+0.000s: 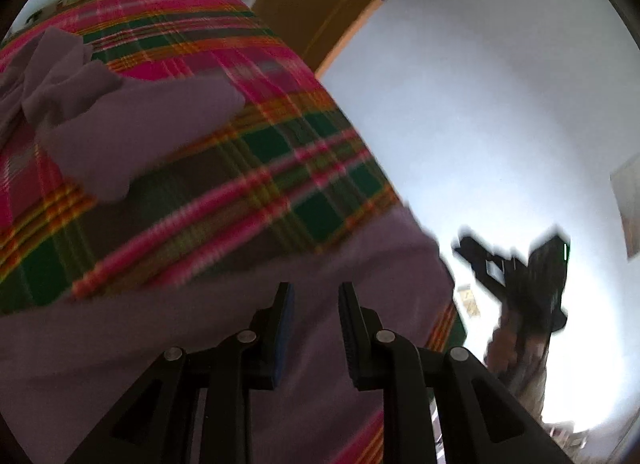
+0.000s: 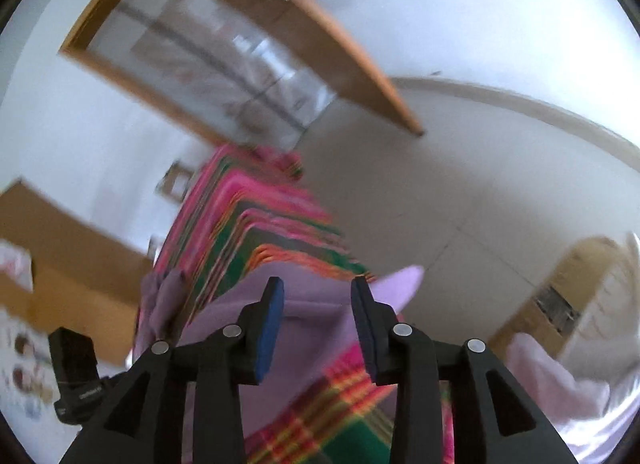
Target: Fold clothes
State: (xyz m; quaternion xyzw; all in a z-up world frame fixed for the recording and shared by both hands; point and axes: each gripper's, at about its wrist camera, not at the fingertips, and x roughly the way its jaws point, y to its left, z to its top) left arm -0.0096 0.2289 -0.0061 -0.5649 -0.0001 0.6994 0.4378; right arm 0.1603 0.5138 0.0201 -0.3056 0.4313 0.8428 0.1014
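Observation:
A lilac garment (image 1: 132,132) lies crumpled on a bright pink, green and orange plaid cloth (image 1: 256,168). A flat lilac part (image 1: 224,312) lies under my left gripper (image 1: 316,292), whose jaws are open and empty just above it. In the right wrist view the lilac garment (image 2: 316,304) lies ahead of my right gripper (image 2: 318,292), open and empty, with a pale corner (image 2: 404,280) sticking out past the cloth's edge. The right gripper (image 1: 520,280) shows in the left view, off the cloth's right side. Both views are blurred.
The plaid cloth (image 2: 272,232) covers a long surface running away from me. A wooden door frame (image 2: 224,52) and white walls stand behind. A black device (image 2: 76,376) is at lower left. A pale cabinet (image 2: 576,296) stands at right.

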